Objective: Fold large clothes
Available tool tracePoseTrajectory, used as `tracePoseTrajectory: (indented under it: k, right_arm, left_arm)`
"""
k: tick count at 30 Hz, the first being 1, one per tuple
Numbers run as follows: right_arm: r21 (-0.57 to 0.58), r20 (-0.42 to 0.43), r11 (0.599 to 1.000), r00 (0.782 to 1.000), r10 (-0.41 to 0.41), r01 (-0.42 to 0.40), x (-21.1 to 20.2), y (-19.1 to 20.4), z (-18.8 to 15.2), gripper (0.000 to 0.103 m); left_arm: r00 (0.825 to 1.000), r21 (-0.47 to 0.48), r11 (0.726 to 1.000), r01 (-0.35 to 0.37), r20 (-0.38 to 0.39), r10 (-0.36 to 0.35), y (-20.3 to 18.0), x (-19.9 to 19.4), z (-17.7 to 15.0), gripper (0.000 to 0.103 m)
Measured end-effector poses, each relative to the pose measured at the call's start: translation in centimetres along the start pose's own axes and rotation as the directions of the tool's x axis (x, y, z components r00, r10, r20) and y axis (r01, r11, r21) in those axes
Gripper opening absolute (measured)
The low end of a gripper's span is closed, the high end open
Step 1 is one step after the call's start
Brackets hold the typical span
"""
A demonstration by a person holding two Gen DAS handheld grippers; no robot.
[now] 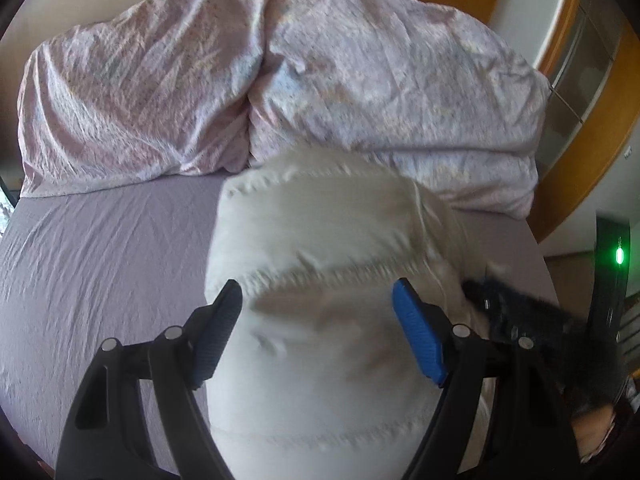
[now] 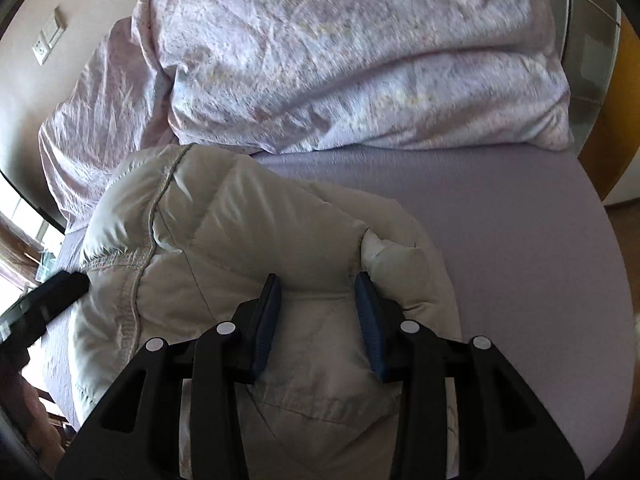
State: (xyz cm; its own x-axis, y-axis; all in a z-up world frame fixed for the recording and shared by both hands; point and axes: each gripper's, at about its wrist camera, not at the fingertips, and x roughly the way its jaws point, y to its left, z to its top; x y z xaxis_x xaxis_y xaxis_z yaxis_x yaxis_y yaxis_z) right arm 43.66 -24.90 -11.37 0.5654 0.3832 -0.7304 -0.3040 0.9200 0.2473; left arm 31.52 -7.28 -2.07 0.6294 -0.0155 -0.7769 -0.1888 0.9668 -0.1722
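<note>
Left wrist view looks down over a white padded jacket lying on a bed with a lilac sheet. The left gripper has its jaws spread wide, with nothing pinched; the jacket's quilted surface sits below and between the blue pads, and I cannot tell whether they touch it. At the far end of the bed lies a crumpled pink patterned duvet, its near edge just beside the jacket's top. To the right, this view alone shows the right gripper from outside (blurred, dark) at the jacket's edge, a green light and a wooden door frame.

Right wrist view shows the jacket bunched and puffy, with a stitched seam running down its left part. The right gripper has its jaws partly closed around a raised fold of the jacket; whether the pads press on it is not clear. Only here appear a wall socket at upper left and the left gripper as a dark shape at the jacket's left edge.
</note>
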Motion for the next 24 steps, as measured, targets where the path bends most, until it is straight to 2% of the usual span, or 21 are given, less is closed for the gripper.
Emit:
tracePoseTrajectory:
  k: [8,14,18,24]
  right_arm:
    - [0.059,0.014,0.998,1.0,0.02,-0.021,0.6,-1.4,-1.1,0.039]
    - [0.066,0.024,0.997,0.999,0.03,-0.031,0.8,-1.6,-1.4,0.039]
    - [0.059,0.028,0.998,0.999,0.033,-0.034,1.3,-1.5,-1.5,0.039]
    - [0.055,0.052,0.998,0.998,0.039,-0.041,1.5,-1.5,-1.8,0.04]
  left_arm:
    - [0.998,0.031,0.998,-0.057,0.016,0.056,-1.2,2.2,1.1,0.077]
    - [0.99,0.102,0.986,-0.135,0.05,0.13,-2.5,4.2,0.5,0.091]
    - [0.99,0.087,0.987,-0.137,0.039,0.134,-1.8,5.6,0.5,0.098]
    - [0.991,0.077,0.988,-0.131,0.041,0.128,-1.1,7.0,-0.2,0.101]
